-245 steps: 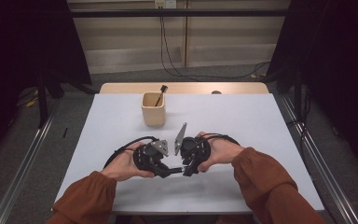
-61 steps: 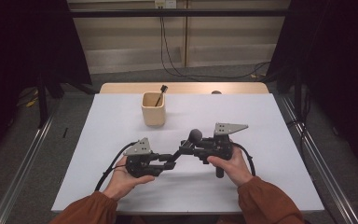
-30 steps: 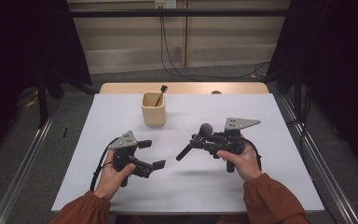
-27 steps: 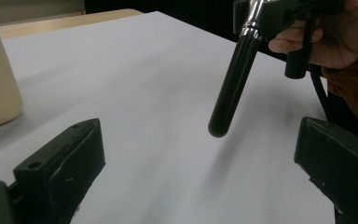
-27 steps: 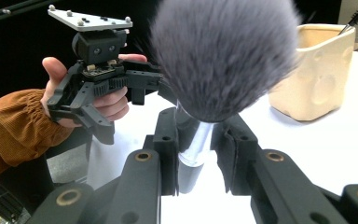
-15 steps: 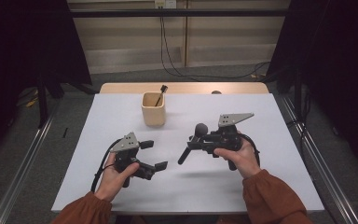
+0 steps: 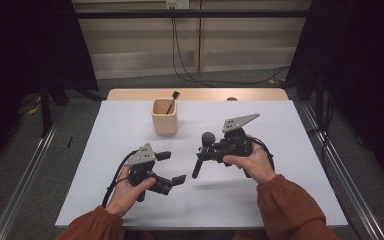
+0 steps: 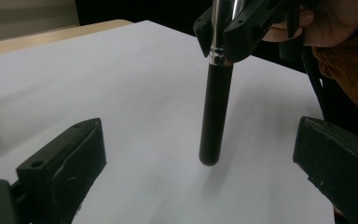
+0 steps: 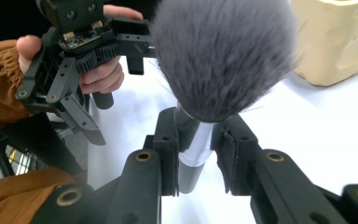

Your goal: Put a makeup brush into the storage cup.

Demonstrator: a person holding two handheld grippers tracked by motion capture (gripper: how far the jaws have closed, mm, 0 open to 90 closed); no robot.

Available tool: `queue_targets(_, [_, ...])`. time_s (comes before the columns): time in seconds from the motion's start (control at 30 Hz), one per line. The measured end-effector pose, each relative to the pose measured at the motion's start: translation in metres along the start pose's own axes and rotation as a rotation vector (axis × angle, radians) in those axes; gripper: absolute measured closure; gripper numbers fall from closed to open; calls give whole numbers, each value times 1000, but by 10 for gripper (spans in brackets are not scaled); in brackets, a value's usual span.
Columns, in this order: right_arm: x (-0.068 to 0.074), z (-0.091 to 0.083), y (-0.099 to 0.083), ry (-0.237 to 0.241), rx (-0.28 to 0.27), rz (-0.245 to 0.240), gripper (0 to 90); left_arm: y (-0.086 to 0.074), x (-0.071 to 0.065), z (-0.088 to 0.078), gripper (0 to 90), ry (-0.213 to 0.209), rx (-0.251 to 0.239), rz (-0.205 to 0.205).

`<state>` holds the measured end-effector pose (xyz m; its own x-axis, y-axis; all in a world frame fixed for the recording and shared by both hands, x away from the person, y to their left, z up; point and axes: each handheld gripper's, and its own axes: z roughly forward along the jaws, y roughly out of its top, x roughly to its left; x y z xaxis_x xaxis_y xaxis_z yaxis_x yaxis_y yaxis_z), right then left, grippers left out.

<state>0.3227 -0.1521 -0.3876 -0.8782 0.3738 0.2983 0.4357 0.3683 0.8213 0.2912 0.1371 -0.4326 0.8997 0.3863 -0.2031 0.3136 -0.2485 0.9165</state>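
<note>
My right gripper [image 7: 207,152] is shut on a makeup brush [image 7: 198,165] and holds it above the white table [image 7: 290,200], right of centre. The brush stands nearly upright, grey bristles up and black handle down, its end clear of the surface. In the right gripper view the jaws [image 9: 196,140] clamp the silver ferrule under the bristle head [image 9: 223,51]. My left gripper [image 7: 172,167] rests low at front left, open and holding nothing. In the left gripper view its jaws [image 8: 193,154] stand wide, and the brush handle [image 8: 216,112] hangs beyond them.
A beige cup [image 7: 164,116] stands at the back centre-left of the table with a thin dark-tipped brush [image 7: 172,97] leaning in it. A wooden strip runs along the table's far edge. Metal rails flank both sides of the table.
The right gripper has drifted slightly left and up with the brush, and the brush now stands more upright. The left gripper has stayed put.
</note>
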Motion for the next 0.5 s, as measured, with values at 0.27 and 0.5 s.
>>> queue_targets(0.27, [2, 1, 7, -8, 78, -6, 711, 2, 1, 5, 24, 14, 20, -4])
queue_targets(0.5, [2, 2, 12, -9, 122, -18, 711, 5, 2, 16, 28, 0, 32, -27])
